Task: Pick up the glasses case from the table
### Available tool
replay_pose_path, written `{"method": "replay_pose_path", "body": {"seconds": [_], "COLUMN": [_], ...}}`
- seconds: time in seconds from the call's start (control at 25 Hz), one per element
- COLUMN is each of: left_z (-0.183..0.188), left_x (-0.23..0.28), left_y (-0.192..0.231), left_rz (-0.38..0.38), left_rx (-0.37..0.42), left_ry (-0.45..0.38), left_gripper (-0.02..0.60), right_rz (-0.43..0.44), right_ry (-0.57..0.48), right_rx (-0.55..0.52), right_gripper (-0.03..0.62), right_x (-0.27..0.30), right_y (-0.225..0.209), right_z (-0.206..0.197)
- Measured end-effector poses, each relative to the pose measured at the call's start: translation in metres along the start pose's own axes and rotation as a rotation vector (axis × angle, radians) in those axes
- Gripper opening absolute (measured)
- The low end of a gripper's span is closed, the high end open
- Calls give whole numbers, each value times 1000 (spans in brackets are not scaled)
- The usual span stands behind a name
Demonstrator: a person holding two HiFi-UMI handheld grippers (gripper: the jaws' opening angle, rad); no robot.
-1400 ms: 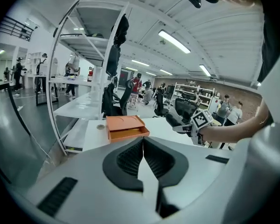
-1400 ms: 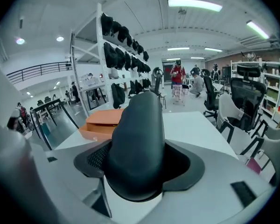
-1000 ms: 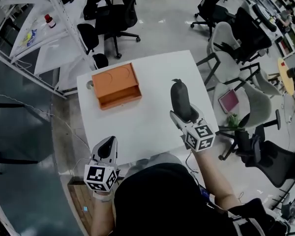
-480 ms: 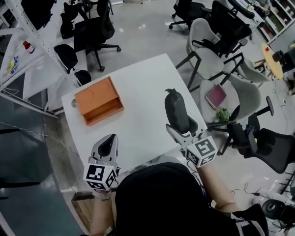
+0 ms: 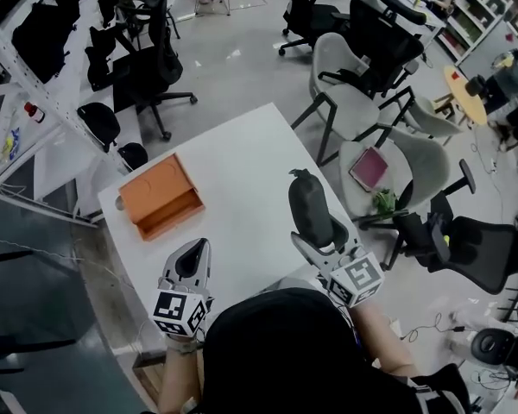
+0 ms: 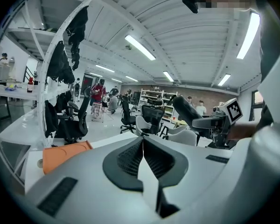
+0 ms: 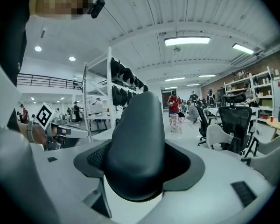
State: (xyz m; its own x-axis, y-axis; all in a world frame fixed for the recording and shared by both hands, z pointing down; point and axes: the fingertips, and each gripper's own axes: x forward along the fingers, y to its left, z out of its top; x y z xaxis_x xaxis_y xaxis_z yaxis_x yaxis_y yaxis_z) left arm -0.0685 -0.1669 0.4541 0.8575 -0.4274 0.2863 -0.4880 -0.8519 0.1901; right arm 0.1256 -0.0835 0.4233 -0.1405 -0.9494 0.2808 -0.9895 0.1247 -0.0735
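The glasses case (image 5: 308,205) is dark and oblong, and it stands out of my right gripper (image 5: 319,236), which is shut on its lower end. It hangs above the right edge of the white table (image 5: 233,158). In the right gripper view the glasses case (image 7: 139,139) fills the space between the jaws of my right gripper (image 7: 140,164). My left gripper (image 5: 192,255) sits over the table's near left corner, shut with nothing in it. In the left gripper view the pads of my left gripper (image 6: 143,157) meet, and the held glasses case (image 6: 188,112) shows at the right.
An orange tray-like box (image 5: 158,197) lies on the table's far left part; the same orange box (image 6: 64,154) shows in the left gripper view. Office chairs ring the table, one grey chair (image 5: 388,175) at the right bearing a pink book (image 5: 369,168). A white shelving rack (image 5: 17,102) stands at the left.
The right gripper has raised the glasses case off the table. The table and orange box look smaller and farther below. The left gripper stays shut near the near left corner.
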Motion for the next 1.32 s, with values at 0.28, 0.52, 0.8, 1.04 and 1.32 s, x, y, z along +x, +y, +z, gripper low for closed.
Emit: {"method": "replay_pose_path", "body": {"seconds": [0.28, 0.52, 0.8, 1.04, 1.32], "left_z": [3, 1, 0, -1, -1], "left_x": [11, 12, 12, 9, 11], "left_y": [-3, 3, 6, 7, 3], "left_rz": [-14, -11, -6, -6, 5], "left_rx": [12, 11, 13, 15, 22], "left_ry": [6, 16, 25, 30, 23], "left_gripper": [20, 20, 20, 20, 20], "right_rz": [14, 14, -22, -31, -47], "right_ry": [-25, -11, 13, 11, 8], "right_rx": [105, 89, 129, 132, 158], "right_gripper": [350, 350, 350, 350, 350], "right_x": [1, 10, 14, 14, 7], "right_y": [-8, -4, -11, -10, -19], "right_z": [-4, -7, -13, -13, -19]}}
